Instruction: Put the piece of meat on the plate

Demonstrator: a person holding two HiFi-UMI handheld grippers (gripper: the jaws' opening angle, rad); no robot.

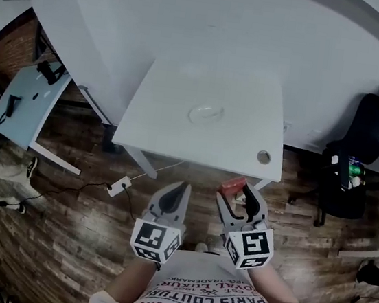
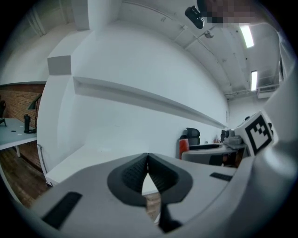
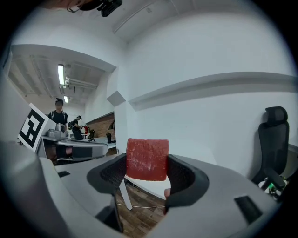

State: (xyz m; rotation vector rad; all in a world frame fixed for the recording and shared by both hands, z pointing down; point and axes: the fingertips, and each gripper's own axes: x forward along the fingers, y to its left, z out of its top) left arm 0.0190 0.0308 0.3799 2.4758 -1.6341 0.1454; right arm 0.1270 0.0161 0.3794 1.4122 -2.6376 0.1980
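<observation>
A red block of meat (image 3: 147, 159) sits clamped between the jaws of my right gripper (image 3: 148, 174); in the head view the meat (image 1: 232, 185) shows at the tip of that gripper (image 1: 237, 192), just short of the white table's near edge. A pale plate (image 1: 205, 113) lies in the middle of the table (image 1: 172, 128), well ahead of both grippers. My left gripper (image 1: 175, 195) is held beside the right one over the floor, its jaws shut with nothing in them (image 2: 147, 173).
A black office chair (image 1: 371, 137) stands to the right of the table. A round cable hole (image 1: 263, 156) sits at the table's near right corner. A second, bluish table (image 1: 23, 101) is at the far left, and a power strip (image 1: 119, 186) with cables lies on the wooden floor.
</observation>
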